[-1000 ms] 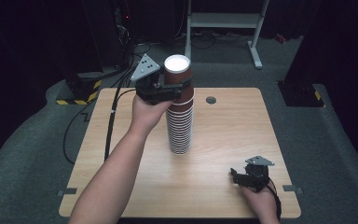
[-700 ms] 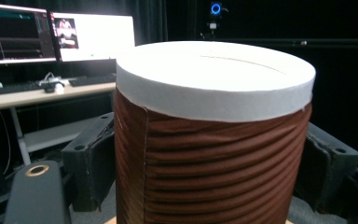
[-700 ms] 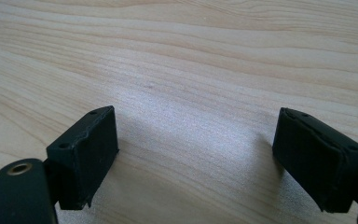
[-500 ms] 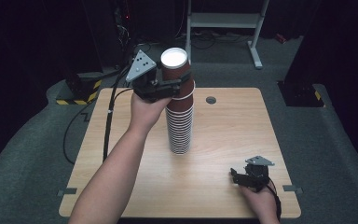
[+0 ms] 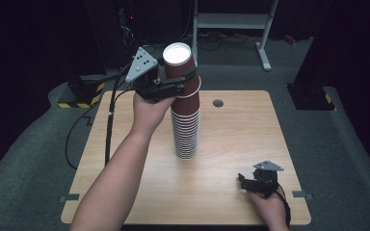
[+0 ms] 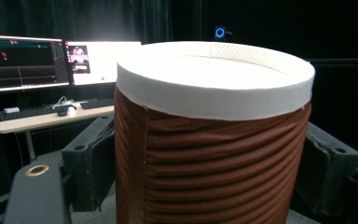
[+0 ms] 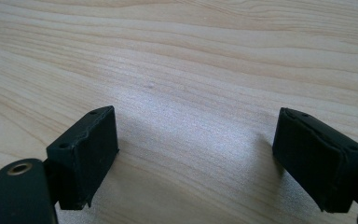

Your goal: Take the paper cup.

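Note:
A tall stack of ribbed brown paper cups (image 5: pixel 186 130) stands upside down at the middle of the wooden table (image 5: pixel 241 130). My left gripper (image 5: pixel 179 83) is shut on the top cup (image 5: pixel 178 60), which is lifted and tilted a little left over the stack. In the left gripper view that cup (image 6: pixel 214 144) has a white flat end, and a black pad (image 6: pixel 91 163) presses on each side of it. My right gripper (image 5: pixel 245 182) rests near the table's front right. It is open (image 7: pixel 196 149) over bare wood with nothing between its pads.
A round cable hole (image 5: pixel 218 103) sits in the table behind the stack. The left gripper's cable (image 5: pixel 109 130) trails over the table's left side. Off the table stand a metal stand (image 5: pixel 231 21) at the back and a desk with monitors (image 6: pixel 60 58).
My left gripper has risen slightly and drifted left with the top cup, which now leans off the stack. The right gripper has stayed in place.

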`<state>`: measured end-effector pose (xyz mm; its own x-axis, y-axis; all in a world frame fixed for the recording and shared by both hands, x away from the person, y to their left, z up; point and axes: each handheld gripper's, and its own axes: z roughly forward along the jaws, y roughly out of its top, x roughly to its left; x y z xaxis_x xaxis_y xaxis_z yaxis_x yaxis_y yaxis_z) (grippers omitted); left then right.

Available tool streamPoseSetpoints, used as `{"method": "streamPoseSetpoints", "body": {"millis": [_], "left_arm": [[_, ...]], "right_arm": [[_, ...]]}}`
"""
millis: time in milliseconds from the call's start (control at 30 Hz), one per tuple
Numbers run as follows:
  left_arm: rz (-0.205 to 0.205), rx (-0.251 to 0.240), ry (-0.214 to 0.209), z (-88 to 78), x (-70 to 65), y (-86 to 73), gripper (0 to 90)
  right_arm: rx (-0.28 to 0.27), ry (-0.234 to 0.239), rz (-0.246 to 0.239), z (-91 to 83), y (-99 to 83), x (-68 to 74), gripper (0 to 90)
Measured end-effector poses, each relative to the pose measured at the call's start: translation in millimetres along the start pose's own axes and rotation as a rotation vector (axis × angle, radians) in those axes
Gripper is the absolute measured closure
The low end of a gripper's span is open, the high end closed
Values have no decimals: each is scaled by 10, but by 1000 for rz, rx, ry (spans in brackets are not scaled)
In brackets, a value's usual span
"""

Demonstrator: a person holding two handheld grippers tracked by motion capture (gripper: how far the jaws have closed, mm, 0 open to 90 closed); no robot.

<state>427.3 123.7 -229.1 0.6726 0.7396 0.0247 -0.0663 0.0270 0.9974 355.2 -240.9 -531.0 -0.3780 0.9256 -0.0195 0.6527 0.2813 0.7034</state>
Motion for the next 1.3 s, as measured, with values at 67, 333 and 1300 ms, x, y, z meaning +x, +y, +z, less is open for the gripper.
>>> {"method": "streamPoseSetpoints", "body": {"millis": [67,333,1300], "left_arm": [[2,-10,6,-14,-2,11,193],[-1,-37,12,-45,12,82,194],[-2,-88,10,-201,19,246,195]], "right_arm": [[0,-1,1,0,0,1,136],[0,-1,1,1,0,1,137],[-1,-1,1,1,0,1,137]]}}
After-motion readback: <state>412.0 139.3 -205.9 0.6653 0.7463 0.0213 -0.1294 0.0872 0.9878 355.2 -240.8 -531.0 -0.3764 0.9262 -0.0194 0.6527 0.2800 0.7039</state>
